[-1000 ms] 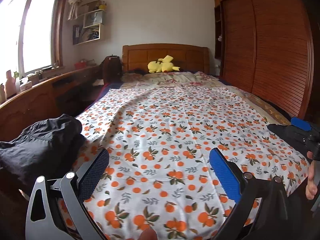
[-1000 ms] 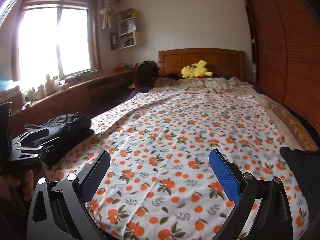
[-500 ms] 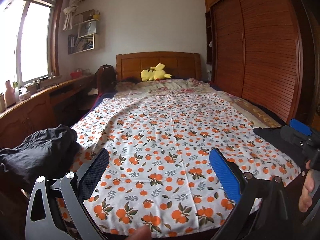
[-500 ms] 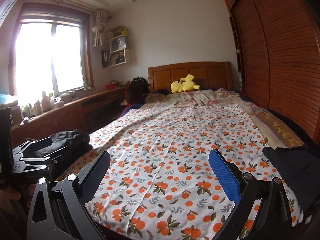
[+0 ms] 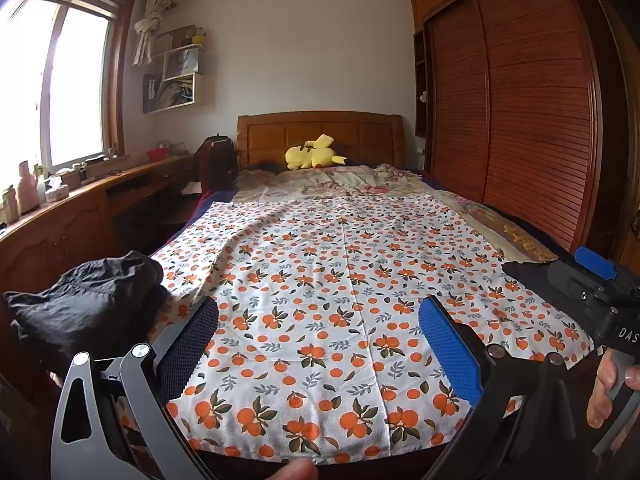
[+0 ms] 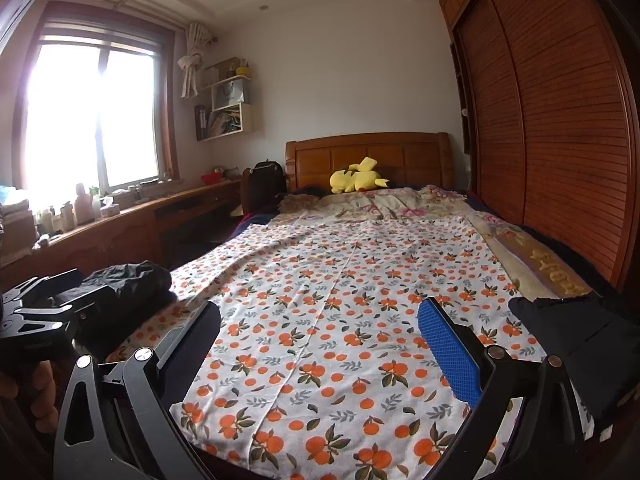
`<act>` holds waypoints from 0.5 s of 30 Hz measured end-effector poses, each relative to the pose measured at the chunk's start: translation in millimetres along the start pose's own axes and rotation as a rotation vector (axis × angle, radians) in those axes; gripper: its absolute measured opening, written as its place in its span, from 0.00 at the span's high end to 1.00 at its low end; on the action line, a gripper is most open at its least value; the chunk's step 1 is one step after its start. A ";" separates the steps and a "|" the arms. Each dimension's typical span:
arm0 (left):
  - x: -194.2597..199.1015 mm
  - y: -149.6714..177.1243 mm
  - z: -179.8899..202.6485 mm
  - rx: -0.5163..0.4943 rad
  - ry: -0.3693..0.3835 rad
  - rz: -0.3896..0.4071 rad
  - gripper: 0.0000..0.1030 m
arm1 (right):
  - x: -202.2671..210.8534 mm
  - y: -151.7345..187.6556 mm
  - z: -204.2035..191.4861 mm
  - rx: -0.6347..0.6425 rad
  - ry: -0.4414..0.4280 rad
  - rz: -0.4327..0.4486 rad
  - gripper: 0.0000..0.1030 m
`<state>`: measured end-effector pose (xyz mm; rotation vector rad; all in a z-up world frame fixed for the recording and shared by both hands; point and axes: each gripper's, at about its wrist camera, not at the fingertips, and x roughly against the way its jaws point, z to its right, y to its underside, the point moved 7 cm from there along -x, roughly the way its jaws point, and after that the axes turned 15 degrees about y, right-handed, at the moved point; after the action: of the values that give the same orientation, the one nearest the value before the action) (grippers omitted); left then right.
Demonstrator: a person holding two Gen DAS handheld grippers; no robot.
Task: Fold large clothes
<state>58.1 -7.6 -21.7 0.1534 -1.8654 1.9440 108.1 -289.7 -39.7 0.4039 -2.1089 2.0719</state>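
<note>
A crumpled black garment point(image 5: 80, 304) lay heaped on the near corner of the bed point(image 5: 340, 300), just left of the left tongs point(image 5: 320, 344), while a second dark garment point(image 6: 576, 336), lying flatter with a straight edge, rested on the opposite near corner, just right of the right tongs point(image 6: 320, 344). Whether that second piece was already folded, the views did not settle. Both sets of tongs hung spread wide and held nothing, poised above the foot of the bed and pointing along it toward the headboard point(image 5: 320, 136). Between them stretched the orange-print sheet point(image 6: 340, 300), laid flat. The scene would fit either a heap waiting to be folded beside one finished, or two pieces set aside at the corners.

The heap sat close to the bed's edge, and in judgement a careless tug on one layer could drag the whole bundle off onto the floor, or lift the loose sheet with it and rumple the folding surface.

Ahead, a yellow plush toy point(image 5: 312, 156) lay at the headboard. Up on the wall left of the tongs, open shelf boxes point(image 6: 228, 108) held books and papers, their titles too small to read.
</note>
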 end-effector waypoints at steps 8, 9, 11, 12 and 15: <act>-2.1 1.0 -3.6 0.008 0.000 -0.002 0.02 | -2.5 2.9 0.3 -0.003 -0.003 -0.009 0.07; -2.2 1.0 -3.8 0.008 0.000 -0.002 0.02 | -2.1 2.8 0.2 -0.004 -0.004 -0.007 0.07; -2.4 1.1 -4.3 0.010 -0.002 -0.002 0.02 | -2.0 2.6 0.0 -0.006 -0.005 -0.007 0.07; -2.2 1.1 -3.9 0.009 -0.001 -0.002 0.02 | -2.0 2.4 -0.3 -0.006 -0.005 -0.006 0.07; -2.2 1.0 -3.6 0.004 -0.002 -0.003 0.02 | -1.3 2.1 -1.1 -0.005 -0.007 -0.005 0.07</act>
<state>60.5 -4.7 -23.7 0.1590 -1.8611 1.9468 108.6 -288.4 -42.1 0.4156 -2.1145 2.0644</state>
